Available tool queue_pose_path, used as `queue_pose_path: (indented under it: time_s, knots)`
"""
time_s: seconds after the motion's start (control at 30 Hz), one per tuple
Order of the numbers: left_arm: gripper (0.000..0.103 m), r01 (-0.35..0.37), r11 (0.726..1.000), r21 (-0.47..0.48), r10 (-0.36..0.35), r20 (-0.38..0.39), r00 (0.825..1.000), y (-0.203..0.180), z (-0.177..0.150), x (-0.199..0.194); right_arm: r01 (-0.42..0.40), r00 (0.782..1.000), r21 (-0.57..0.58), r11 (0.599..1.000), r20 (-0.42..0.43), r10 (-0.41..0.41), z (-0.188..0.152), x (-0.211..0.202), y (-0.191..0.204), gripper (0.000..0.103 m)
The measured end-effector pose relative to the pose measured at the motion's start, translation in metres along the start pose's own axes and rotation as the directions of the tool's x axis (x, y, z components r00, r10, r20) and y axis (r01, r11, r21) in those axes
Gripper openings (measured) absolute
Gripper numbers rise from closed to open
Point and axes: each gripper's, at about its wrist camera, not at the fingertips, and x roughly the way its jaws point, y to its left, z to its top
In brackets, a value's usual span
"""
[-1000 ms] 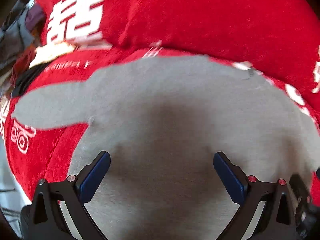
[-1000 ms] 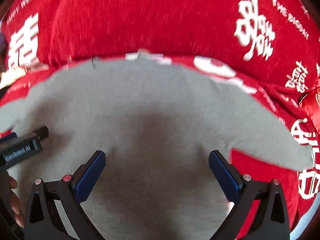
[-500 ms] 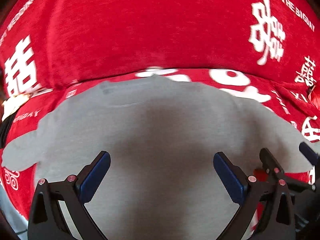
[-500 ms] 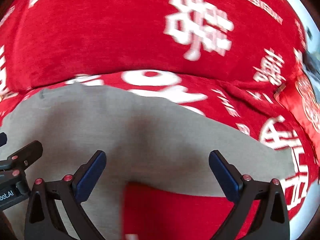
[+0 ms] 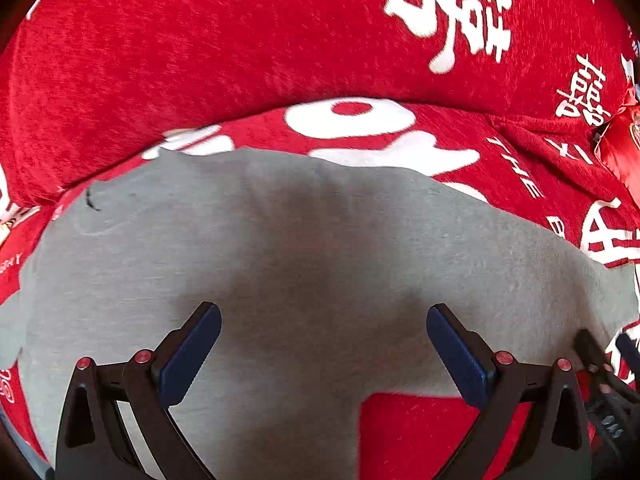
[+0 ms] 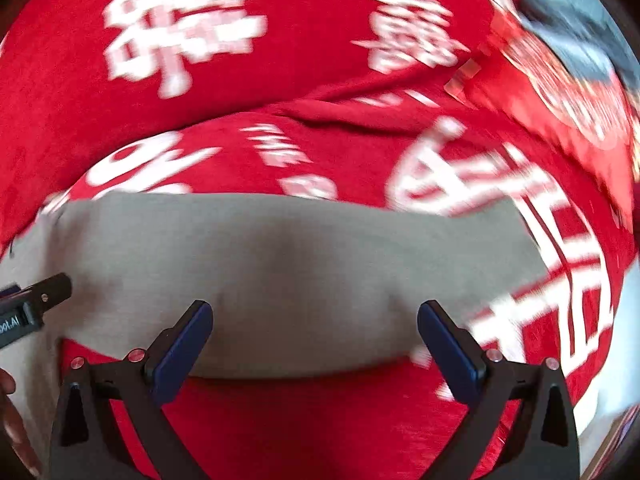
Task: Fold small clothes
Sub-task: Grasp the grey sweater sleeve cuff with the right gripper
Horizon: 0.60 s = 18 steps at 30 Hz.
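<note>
Grey knit long-sleeved top, small, soft jersey, lies spread flat on a red plush cover with white printed characters. The surface looks like a cushioned sofa or bed rather than a bench; cannot tell which.

Left tool: jaws wide apart, nothing between them, hovering above the body of the garment. Right tool: jaws likewise wide and empty, poised over the right sleeve, which stretches straight out to the side with red cover showing below its lower edge. The left tool's tip is visible at the left margin of the right wrist view, so the two tools work near each other.

Right wrist view is motion-blurred, especially the printed characters; fine detail of the sleeve cuff is not readable.

Progress, judged: early. Garment appears laid out and flattened, single layer as far as visible; no fold line or doubled fabric seen. Small dark thread or mark near the neckline.

Remaining, judged: both sleeves to bring inward across the body, then the body folded over. Neither tool grips cloth yet. Likely next grasp point is the right sleeve. Thin jersey may bunch rather than lift cleanly.
</note>
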Motion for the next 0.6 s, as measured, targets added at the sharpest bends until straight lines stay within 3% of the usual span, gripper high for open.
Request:
queue_pose_path:
  time_s: [0.13, 0.23, 0.33, 0.4, 0.47, 0.53, 0.6]
  knots:
    - [0.103, 0.001, 1.0, 0.007, -0.001, -0.018, 1.0, -0.011, 0.001, 0.012, 0.012, 1.0, 0.177, 0.984, -0.03, -0.007, -0.011, 0.006, -0.057, 0.103]
    - [0.103, 0.002, 1.0, 0.002, -0.002, -0.011, 1.0, -0.015, 0.0, 0.017, -0.086, 0.995, 0.251, 0.964, -0.019, 0.093, -0.015, 0.014, -0.079, 0.1]
    - [0.103, 0.007, 1.0, -0.004, -0.007, -0.008, 1.0, -0.014, 0.002, 0.019, -0.178, 0.984, 0.254, 0.951, 0.019, 0.179, -0.003, 0.025, -0.086, 0.087]
    - [0.103, 0.013, 1.0, 0.001, -0.013, -0.016, 1.0, -0.013, 0.005, 0.02, -0.223, 0.974, 0.289, 0.931, 0.034, 0.222, 0.009, 0.034, -0.093, 0.071]
    - [0.103, 0.023, 1.0, 0.01, -0.022, -0.022, 1.0, -0.01, 0.008, 0.021, -0.288, 0.957, 0.338, 0.896, 0.068, 0.282, 0.02, 0.039, -0.104, 0.047]
    - [0.103, 0.025, 1.0, 0.004, -0.025, -0.022, 0.999, -0.004, 0.01, 0.022, -0.332, 0.943, 0.349, 0.876, 0.095, 0.32, 0.027, 0.037, -0.112, 0.033]
    - [0.103, 0.036, 0.999, -0.02, -0.036, -0.021, 0.999, 0.005, 0.01, 0.027, -0.356, 0.935, 0.334, 0.873, 0.125, 0.333, 0.033, 0.033, -0.116, 0.029]
